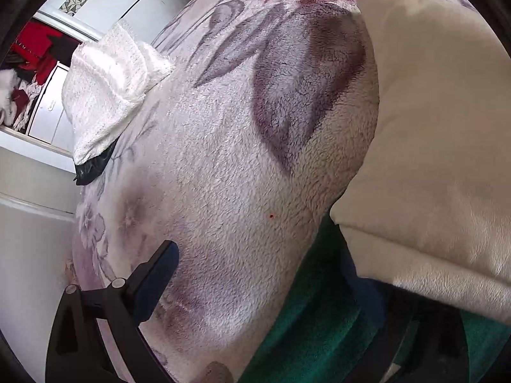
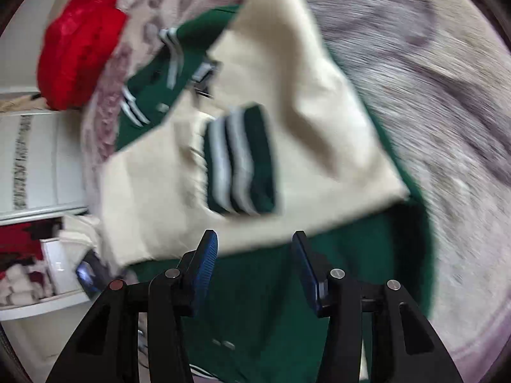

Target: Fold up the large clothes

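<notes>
Right gripper (image 2: 255, 249) stands open and empty just short of the jacket (image 2: 287, 303), whose cream sleeve (image 2: 271, 95) I see running straight ahead.

No text, labels or numbers readable

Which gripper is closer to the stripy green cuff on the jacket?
Right. The right gripper hangs open just below the striped cuff, nothing between its fingers. The left gripper's view shows only a cream sleeve and blanket, no cuff.
</notes>
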Motion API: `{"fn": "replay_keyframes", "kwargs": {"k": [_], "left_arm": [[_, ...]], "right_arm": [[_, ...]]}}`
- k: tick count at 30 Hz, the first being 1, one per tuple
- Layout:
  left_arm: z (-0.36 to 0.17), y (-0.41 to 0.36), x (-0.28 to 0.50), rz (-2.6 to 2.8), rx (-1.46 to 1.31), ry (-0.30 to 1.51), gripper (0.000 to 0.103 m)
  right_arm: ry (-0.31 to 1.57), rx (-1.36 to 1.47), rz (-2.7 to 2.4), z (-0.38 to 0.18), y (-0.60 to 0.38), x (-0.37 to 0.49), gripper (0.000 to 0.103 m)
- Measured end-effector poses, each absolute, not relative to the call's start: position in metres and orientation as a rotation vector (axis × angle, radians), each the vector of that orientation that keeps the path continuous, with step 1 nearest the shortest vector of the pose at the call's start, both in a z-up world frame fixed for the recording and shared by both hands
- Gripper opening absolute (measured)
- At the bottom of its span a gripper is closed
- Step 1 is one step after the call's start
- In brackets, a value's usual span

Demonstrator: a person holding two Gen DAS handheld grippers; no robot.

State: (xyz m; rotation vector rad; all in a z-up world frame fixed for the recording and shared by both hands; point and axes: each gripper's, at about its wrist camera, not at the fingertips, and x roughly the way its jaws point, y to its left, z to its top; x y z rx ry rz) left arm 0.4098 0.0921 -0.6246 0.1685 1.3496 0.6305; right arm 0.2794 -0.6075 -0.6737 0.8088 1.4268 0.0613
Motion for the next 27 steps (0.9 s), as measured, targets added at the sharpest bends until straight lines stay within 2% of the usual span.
{"fn": "replay_keyframes", "kwargs": {"k": [1,3,5,6,7,10,13,17,19,23,25,27], "left_arm": [[-0.624,0.092,0.410,0.630,0.170,1.349,0.103],[-0.624,0.093,0.410,0.633,0.163,1.349,0.103],[-0.625,0.094,0.410,0.633,0.154,1.352,0.103],[-0.625,0.094,0.409,0.633,0.148,1.352,0.103],[-0.625,0.095,0.409,0.632,0.141,1.353,0.103],[-0.625,0.095,0.408,0.623,0.131,1.349,0.103],[-0.625,0.089,0.407,0.620,0.164,1.344,0.103],[-0.622,0.089,0.407,0.626,0.163,1.352,0.103],[-0.615,0.087,0.403,0.630,0.164,1.353,0.103],[-0.590,0.076,0.376,0.633,0.206,1.340,0.103],[-0.575,0.070,0.356,0.648,0.218,1.339,0.103],[-0.560,0.061,0.335,0.657,0.217,1.341,0.103]], "right_arm": [[1.457,0.783,0.022,-0.686,-0.605,0.292,0.071],[1.494,0.817,-0.004,-0.715,-0.602,0.308,0.070],[1.505,0.829,-0.043,-0.727,-0.599,0.319,0.044],[1.495,0.799,-0.049,-0.728,-0.598,0.322,0.019],[1.475,0.787,-0.055,-0.723,-0.601,0.324,0.008],[1.346,0.749,-0.181,-0.677,-0.618,0.322,0.006],[1.348,0.824,-0.233,-0.681,-0.642,0.321,0.006],[1.482,0.660,-0.203,-0.706,-0.627,0.337,0.009],[1.510,0.643,-0.187,-0.708,-0.625,0.338,0.022],[1.518,0.527,-0.197,-0.697,-0.613,0.335,0.040],[1.520,0.435,-0.204,-0.689,-0.611,0.323,0.060],[1.515,0.343,-0.196,-0.673,-0.603,0.316,0.061]]}}
